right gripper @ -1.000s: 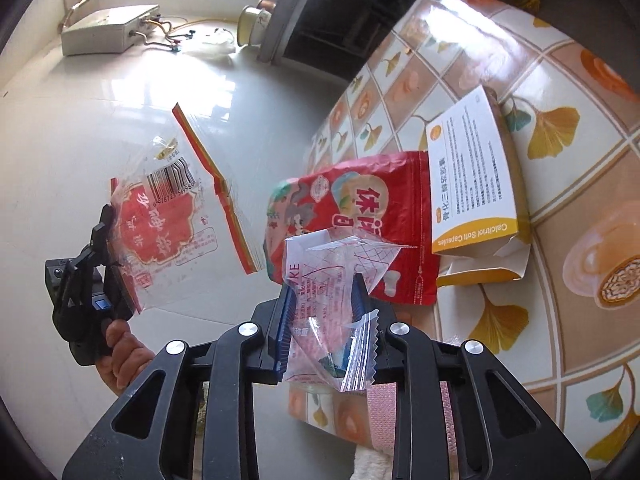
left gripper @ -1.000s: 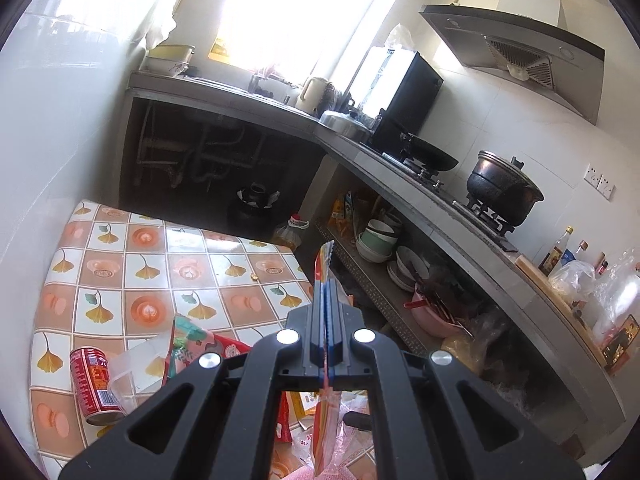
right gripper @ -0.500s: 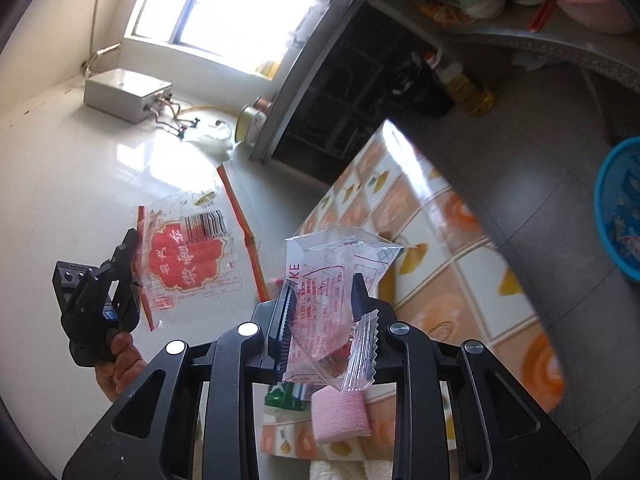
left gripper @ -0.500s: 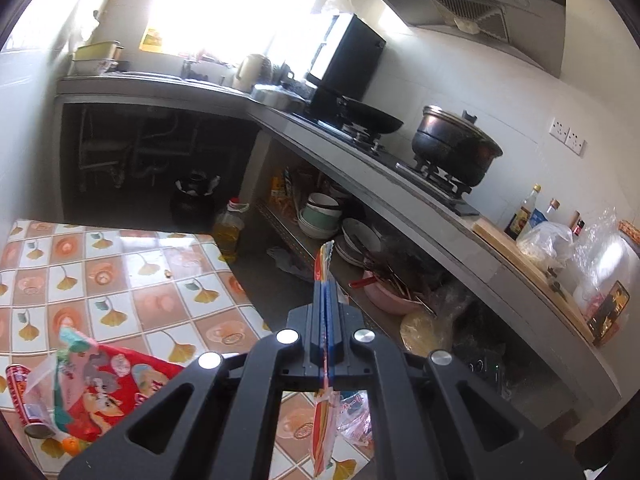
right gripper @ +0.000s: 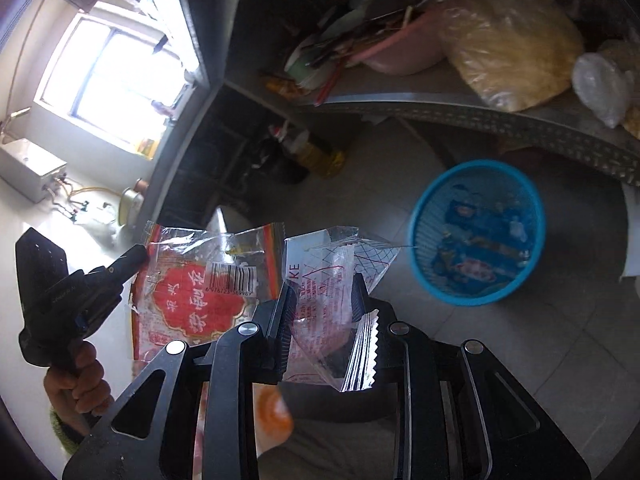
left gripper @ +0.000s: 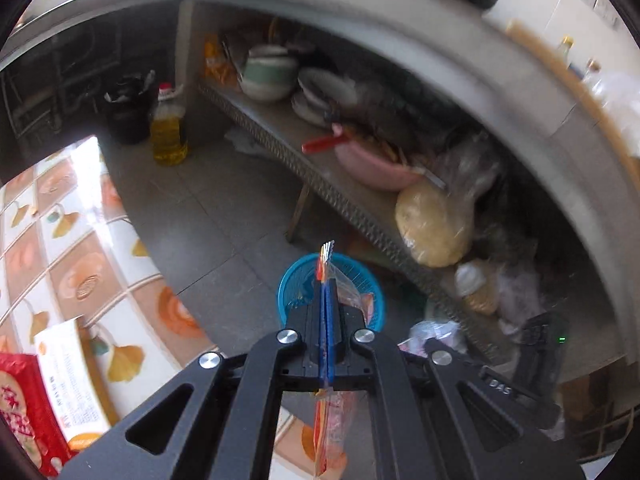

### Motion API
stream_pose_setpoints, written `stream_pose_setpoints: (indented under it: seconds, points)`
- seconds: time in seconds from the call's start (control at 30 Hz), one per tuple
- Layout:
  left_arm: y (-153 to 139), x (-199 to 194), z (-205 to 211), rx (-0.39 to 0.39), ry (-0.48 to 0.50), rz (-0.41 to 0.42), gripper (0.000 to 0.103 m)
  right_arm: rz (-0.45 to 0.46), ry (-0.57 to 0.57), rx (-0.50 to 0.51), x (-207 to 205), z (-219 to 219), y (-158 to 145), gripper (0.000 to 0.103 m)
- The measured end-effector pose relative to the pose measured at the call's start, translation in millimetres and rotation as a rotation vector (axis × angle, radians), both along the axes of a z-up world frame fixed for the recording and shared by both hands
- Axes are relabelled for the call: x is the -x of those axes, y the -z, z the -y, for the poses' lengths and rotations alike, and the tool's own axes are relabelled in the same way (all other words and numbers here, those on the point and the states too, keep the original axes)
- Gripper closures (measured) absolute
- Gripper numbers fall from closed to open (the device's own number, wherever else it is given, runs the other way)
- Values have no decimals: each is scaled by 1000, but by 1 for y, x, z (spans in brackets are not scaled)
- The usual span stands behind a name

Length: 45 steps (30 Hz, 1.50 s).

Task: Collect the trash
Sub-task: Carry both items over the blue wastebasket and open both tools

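My left gripper (left gripper: 326,320) is shut on a clear snack wrapper with a red label (left gripper: 325,260), seen edge-on; it shows flat in the right wrist view (right gripper: 200,292). My right gripper (right gripper: 320,304) is shut on a crumpled clear wrapper with pink print (right gripper: 320,280). A blue basket (left gripper: 296,280) stands on the floor just beyond the left fingers; it also shows in the right wrist view (right gripper: 424,264) up and right of the right gripper, with wrappers inside.
The tiled table (left gripper: 72,240) lies at the left, bearing a red snack bag (left gripper: 20,400) and a white-orange box (left gripper: 68,380). A low metal shelf (left gripper: 328,184) with bowls and bags runs behind the basket. An oil bottle (left gripper: 168,132) stands on the floor.
Both grippers have swung away from the table and tipped down towards the floor. The blue basket has come into both views, closer. Both wrappers stay gripped.
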State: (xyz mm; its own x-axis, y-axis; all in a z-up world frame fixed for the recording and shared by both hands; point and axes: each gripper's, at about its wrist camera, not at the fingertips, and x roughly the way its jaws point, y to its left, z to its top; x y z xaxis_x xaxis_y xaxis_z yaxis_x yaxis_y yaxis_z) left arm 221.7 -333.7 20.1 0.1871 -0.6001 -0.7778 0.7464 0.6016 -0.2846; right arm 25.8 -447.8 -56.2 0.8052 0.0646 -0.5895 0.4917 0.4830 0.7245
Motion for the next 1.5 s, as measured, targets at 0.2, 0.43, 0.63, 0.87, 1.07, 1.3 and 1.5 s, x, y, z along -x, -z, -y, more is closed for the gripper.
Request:
stream_pose_setpoints:
  seconds: [0.2, 0.43, 0.63, 0.87, 1.07, 1.3, 1.5]
  points:
    - [68, -12, 78, -145, 32, -40, 103, -143, 59, 56, -7, 31, 43, 78]
    - [125, -19, 147, -231, 71, -82, 103, -281, 60, 119, -26, 64, 84, 77]
    - [168, -29, 186, -279, 80, -165, 85, -361, 0, 174, -66, 88, 124, 48]
    - [159, -29, 172, -262, 55, -193, 71, -473, -10, 200, -73, 103, 162, 36]
    - [97, -21, 140, -189, 64, -103, 62, -433, 36, 230, -43, 97, 141, 35]
    - [13, 18, 50, -94, 139, 31, 36, -332, 36, 277, -19, 64, 91, 32]
    - [-25, 47, -58, -12, 63, 121, 22, -222, -51, 386, -7, 8, 32, 20]
